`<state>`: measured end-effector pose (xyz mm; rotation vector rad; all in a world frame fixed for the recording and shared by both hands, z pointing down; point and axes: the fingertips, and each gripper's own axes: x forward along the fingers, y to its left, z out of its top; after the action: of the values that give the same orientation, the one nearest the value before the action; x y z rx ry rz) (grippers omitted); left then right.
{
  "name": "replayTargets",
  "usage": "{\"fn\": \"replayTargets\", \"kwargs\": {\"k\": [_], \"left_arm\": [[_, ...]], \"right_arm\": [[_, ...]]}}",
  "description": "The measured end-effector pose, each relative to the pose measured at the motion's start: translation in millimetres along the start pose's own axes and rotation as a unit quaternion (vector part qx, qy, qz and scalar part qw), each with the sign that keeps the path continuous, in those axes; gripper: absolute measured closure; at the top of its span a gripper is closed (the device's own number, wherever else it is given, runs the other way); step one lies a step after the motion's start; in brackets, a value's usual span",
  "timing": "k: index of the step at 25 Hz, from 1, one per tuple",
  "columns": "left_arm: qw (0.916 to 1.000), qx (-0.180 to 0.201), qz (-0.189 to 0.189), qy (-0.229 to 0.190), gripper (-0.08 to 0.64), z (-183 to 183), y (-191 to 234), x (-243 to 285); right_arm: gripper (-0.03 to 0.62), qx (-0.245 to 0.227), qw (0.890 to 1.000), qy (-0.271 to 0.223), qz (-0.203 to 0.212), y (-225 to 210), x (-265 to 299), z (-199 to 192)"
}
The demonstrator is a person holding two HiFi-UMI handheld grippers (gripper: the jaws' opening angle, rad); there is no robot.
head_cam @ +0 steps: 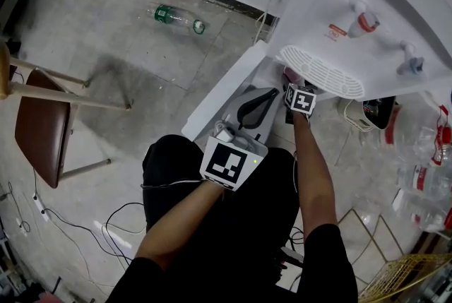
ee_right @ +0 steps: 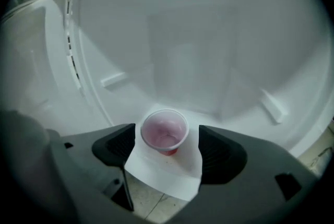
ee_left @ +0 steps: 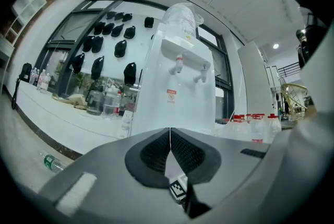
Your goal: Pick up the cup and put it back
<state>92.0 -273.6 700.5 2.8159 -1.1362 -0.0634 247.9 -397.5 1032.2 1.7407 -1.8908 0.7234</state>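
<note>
A small red cup (ee_right: 164, 131) stands upright on the white shelf (ee_right: 172, 176) inside the water dispenser's lower cabinet. My right gripper (ee_right: 166, 145) is open, and the cup sits between its jaws with a gap to each pad. In the head view only its marker cube (head_cam: 302, 100) shows below the drip tray (head_cam: 321, 70); the jaws and cup are hidden there. My left gripper (ee_left: 169, 151) is shut with nothing in it, held level in front of the dispenser (ee_left: 180, 92). From above, the left gripper (head_cam: 263, 100) sits beside the open cabinet door (head_cam: 222, 97).
A plastic bottle (head_cam: 176, 18) lies on the floor to the left, and a brown chair (head_cam: 42, 125) stands further left. Several water bottles (head_cam: 424, 174) and a wire basket (head_cam: 402, 280) crowd the right side. Cables (head_cam: 120, 224) trail over the floor by the person's legs.
</note>
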Motion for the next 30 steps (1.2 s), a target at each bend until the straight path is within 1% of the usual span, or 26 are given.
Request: {"fn": "replayTargets", "kwargs": {"k": [2,4,6,10,12,14,17,21,25,30], "left_arm": [[1.0000,0.000,-0.001,-0.004,0.552,2,1,1],[1.0000,-0.001,-0.005,-0.006,0.552,2,0,1],[0.9999,-0.002,-0.010,-0.004,0.552,-2,0,1],[0.9999,-0.009,-0.010,-0.002,0.552,-3,1,2],[0.9999,-0.005,-0.014,-0.006,0.552,1,-1,3],[0.9998,0.001,-0.017,-0.007,0.552,2,-2,3],[0.9999,0.001,-0.014,-0.004,0.552,0,-3,1],[0.9999,0.000,-0.010,-0.007,0.552,1,-2,0],[0.9999,0.002,-0.009,-0.010,0.552,3,-3,0],[0.9999,0.003,-0.006,-0.009,0.552,4,-4,-1]], "right_arm": [[0.247,0.002,1.000,0.005,-0.008,-2,5,3],[0.247,-0.001,1.000,0.010,-0.007,2,9,3],[0.247,-0.013,1.000,0.016,-0.009,5,12,0],[0.250,-0.029,0.999,0.022,-0.026,-1,18,-4],[0.272,-0.018,0.999,0.027,-0.030,-4,20,-7],[0.275,-0.005,0.999,0.034,-0.033,-6,20,-11],[0.278,-0.006,0.999,0.034,-0.032,-6,17,-12],[0.281,-0.030,0.999,0.008,-0.032,-6,13,4],[0.281,-0.009,0.999,0.027,-0.027,-8,6,-5],[0.282,-0.025,0.999,0.018,-0.014,0,-16,3]]}}
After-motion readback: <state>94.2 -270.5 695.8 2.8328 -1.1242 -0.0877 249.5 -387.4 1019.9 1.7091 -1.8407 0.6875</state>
